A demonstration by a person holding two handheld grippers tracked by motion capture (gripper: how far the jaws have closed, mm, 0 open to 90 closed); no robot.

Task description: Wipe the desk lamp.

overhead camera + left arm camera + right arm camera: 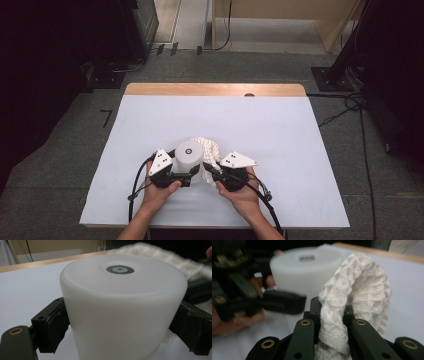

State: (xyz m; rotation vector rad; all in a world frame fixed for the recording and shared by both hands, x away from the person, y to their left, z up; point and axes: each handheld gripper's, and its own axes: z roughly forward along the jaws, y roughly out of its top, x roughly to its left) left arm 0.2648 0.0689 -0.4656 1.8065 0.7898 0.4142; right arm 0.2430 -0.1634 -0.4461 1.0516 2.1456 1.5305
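White frosted plastic cylinder (pixel 188 159): upright on white tabletop (pixel 280 135), near edge; left gripper (pixel 186 178) jaws clamped on its sides. White waffle-weave cloth (pixel 357 295): pinched in right gripper (pixel 332 322). Keep your left grip steady; wipe cloth around the wall.

No words, brand names or numbers can be read anywhere. The nearest thing to a sign is a round dark ring mark (pixel 120 269) with a paler ring and a small dark dot inside it, printed at the middle of the flat top of the white cylinder (pixel 120 315); it carries no letters. In the high view, a black angled tape mark (pixel 106 117) lies on the floor beside the tabletop's (pixel 280 130) left edge, shaped something like a 7, though it cannot be told whether it is a figure.
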